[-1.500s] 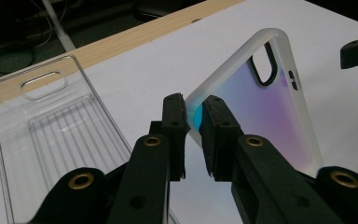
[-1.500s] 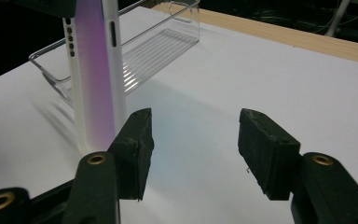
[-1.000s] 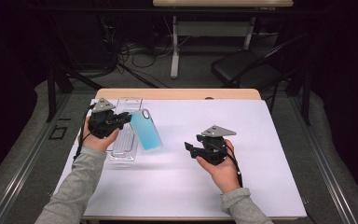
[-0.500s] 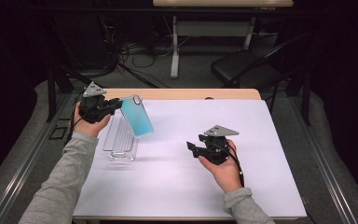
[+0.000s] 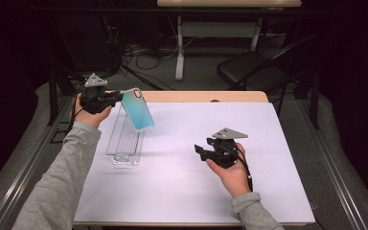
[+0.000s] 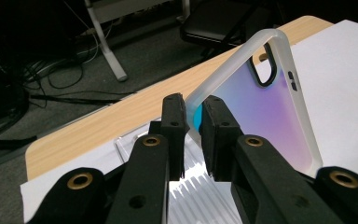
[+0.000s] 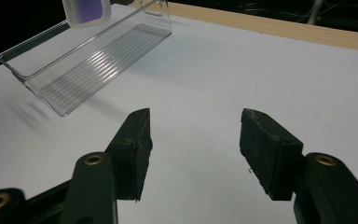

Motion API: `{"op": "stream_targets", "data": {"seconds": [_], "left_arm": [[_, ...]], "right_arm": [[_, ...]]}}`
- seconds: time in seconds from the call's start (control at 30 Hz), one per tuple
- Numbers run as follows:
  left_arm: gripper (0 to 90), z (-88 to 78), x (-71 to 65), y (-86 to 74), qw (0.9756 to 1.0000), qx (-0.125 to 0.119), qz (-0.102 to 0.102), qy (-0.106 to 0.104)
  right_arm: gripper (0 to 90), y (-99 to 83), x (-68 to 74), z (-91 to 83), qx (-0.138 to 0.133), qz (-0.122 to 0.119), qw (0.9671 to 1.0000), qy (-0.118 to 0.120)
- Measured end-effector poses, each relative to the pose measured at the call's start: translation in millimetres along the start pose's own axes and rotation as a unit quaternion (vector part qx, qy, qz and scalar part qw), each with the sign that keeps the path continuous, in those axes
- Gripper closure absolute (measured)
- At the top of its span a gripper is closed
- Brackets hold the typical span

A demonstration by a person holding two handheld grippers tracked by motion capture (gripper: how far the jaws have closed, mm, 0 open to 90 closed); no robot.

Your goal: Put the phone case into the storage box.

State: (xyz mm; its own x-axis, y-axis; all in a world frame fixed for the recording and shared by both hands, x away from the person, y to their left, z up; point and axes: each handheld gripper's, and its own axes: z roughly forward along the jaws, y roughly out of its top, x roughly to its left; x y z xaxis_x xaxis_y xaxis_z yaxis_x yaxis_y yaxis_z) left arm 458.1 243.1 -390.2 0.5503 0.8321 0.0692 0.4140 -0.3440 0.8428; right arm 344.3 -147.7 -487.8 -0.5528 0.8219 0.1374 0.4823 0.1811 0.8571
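Observation:
My left gripper is shut on the edge of a phone case, teal to purple with a frosted rim and a camera cut-out. The case hangs tilted in the air above a clear ribbed plastic tray at the table's left. A corner of the case also shows at the top of the right gripper view. My right gripper stands open and holds nothing, low over the white table sheet, right of centre.
The white sheet covers a wooden table whose far edge shows bare. Beyond it stand a black chair, a white desk leg and floor cables. Metal rails run along both table sides.
My left hand has lifted the phone case up off the tray and carried it toward the far left. The right hand has stayed where it was.

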Motion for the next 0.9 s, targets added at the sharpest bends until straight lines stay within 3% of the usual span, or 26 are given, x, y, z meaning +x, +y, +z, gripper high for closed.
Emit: {"op": "stream_targets", "data": {"seconds": [0.47,0.9], "left_arm": [[80.2,24.9,34.3,-5.4,0.9994,-0.002,-0.027,0.020],[80.2,35.9,48.8,-12.1,0.9988,0.005,-0.018,0.045]], "right_arm": [[43.6,-4.1,-5.0,-1.0,0.003,0.001,1.0000,-0.008],[43.7,-7.3,-6.7,0.2,0.005,0.006,0.9999,-0.010]]}}
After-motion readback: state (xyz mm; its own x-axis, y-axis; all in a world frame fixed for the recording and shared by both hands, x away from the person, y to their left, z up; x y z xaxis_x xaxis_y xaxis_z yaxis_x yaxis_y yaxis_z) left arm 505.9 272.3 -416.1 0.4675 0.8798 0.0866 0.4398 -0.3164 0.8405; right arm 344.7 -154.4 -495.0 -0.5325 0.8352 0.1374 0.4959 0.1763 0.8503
